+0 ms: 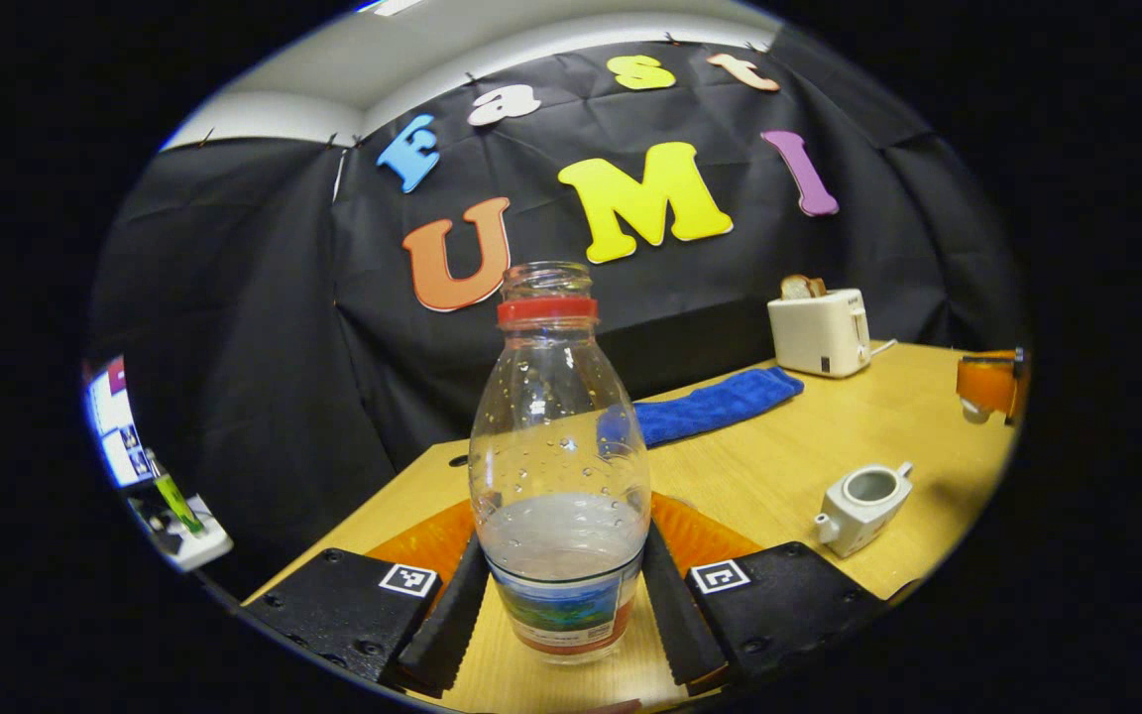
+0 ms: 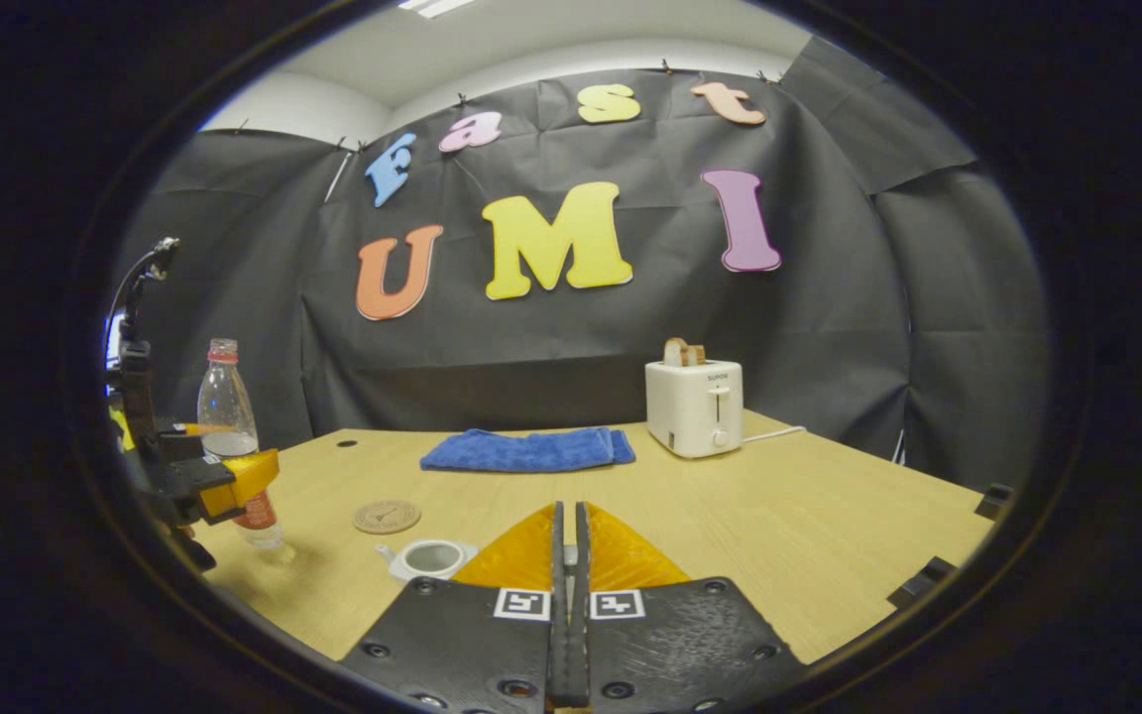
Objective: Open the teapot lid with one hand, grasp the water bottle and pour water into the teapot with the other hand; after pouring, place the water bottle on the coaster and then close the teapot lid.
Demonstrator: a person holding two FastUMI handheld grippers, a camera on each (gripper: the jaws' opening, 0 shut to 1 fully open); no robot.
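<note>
Water fills only the lower part of the bottle (image 1: 559, 466), which stands upright and uncapped on the table (image 1: 809, 466) between the fingers of our left gripper (image 1: 561, 605). Those fingers flank the labelled base on both sides, close against it, but we cannot tell whether they are pressing on it or merely bracketing it, so we leave the grip undecided. In the right gripper view the same bottle stands at the table's left edge, with the left gripper beside it, and the coaster (image 2: 387, 517) lies a little to the right of it, apart from the bottle, so the bottle is not on its resting place. The teapot (image 2: 429, 558) sits just ahead of our right gripper (image 2: 568, 555), slightly to its left, with its round mouth open and no lid on it. The right gripper's fingers are clenched together with barely a gap; whether they pinch the lid we cannot tell, since nothing shows between them. We judge the low hold on the bottle to be sensible: gripping near the base keeps the neck free and leaves room to tip. A blue towel (image 2: 527, 449) and a toaster (image 2: 695, 405) stand at the back of the table, well clear of the work. With the pot open, pouring or parking the bottle on the coaster seems the step in hand.
</note>
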